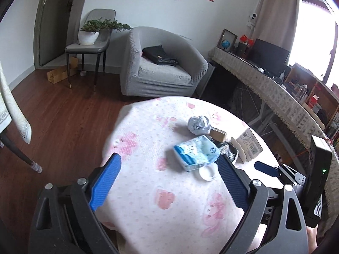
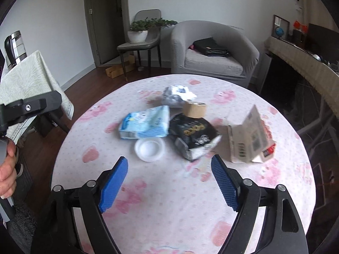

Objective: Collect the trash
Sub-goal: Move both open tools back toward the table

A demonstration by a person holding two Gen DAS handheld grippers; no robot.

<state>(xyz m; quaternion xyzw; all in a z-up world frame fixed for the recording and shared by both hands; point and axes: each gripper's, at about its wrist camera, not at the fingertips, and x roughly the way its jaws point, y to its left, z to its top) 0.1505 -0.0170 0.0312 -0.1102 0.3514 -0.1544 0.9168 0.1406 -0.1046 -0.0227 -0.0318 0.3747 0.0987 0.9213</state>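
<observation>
Trash lies in a cluster on a round table with a pink-patterned cloth (image 2: pixel 148 201): a blue and white tissue pack (image 2: pixel 146 122), a white plastic lid (image 2: pixel 150 149), a black snack bag (image 2: pixel 193 136), a brown tape roll (image 2: pixel 194 109), a crumpled silver wrapper (image 2: pixel 177 95) and an opened cardboard box (image 2: pixel 249 139). My right gripper (image 2: pixel 169 167) is open and empty, just short of the lid and bag. My left gripper (image 1: pixel 169 167) is open and empty, with the tissue pack (image 1: pixel 196 151) and lid (image 1: pixel 208 172) between its fingertips' line. The wrapper (image 1: pixel 198 124) lies beyond.
A grey armchair (image 2: pixel 214 50) with a black bag stands behind the table. A chair with a potted plant (image 2: pixel 138 32) is by the door. A long cloth-covered desk (image 1: pixel 275 86) runs along the right. Another table with a kettle (image 2: pixel 14 46) is at the left.
</observation>
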